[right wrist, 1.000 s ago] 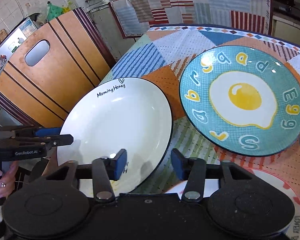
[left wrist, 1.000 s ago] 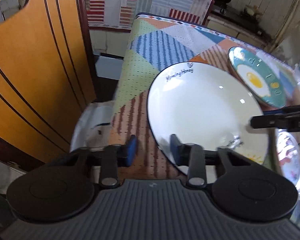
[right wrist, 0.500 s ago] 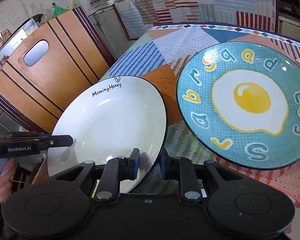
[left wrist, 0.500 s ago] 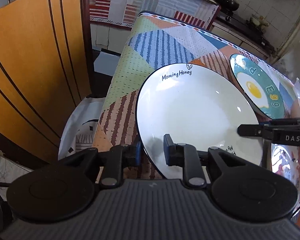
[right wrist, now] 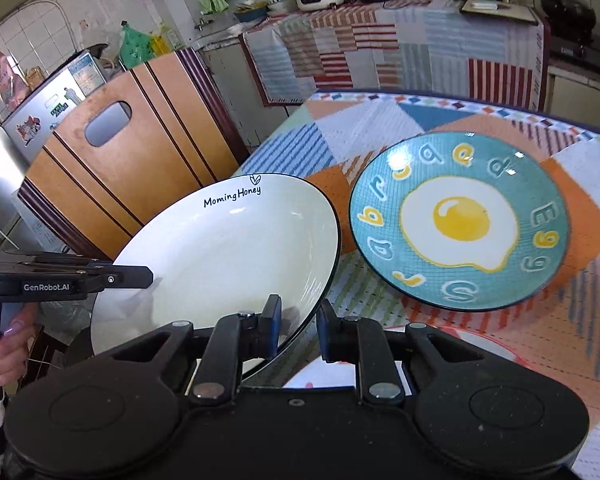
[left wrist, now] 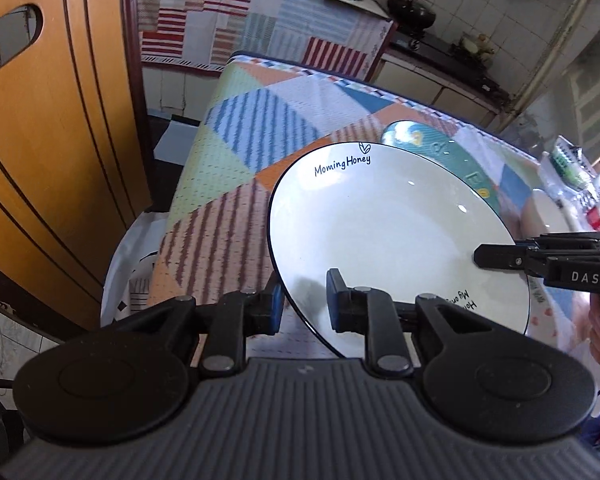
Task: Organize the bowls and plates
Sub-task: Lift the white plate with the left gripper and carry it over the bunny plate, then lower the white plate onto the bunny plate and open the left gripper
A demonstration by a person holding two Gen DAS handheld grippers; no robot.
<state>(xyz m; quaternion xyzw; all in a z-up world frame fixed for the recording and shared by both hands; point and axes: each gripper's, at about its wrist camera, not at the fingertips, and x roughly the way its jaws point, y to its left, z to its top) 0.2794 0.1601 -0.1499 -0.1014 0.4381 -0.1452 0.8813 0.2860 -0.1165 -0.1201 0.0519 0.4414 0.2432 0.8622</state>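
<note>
Above the near edge of the patchwork table (right wrist: 380, 128), the white plate (left wrist: 380, 236) hangs tilted, its rim clenched by the left hand-held gripper (left wrist: 302, 300) and the right hand-held gripper (right wrist: 298, 330). Glossy, shallow, dark-rimmed and lettered "Morning Honey", it could slip from these narrow edge grips, or clip the teal egg plate (right wrist: 460, 220) just beside it.

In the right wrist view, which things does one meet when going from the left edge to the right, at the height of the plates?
left gripper → white plate, with the right gripper shut on its near rim → teal egg plate → patchwork tablecloth
</note>
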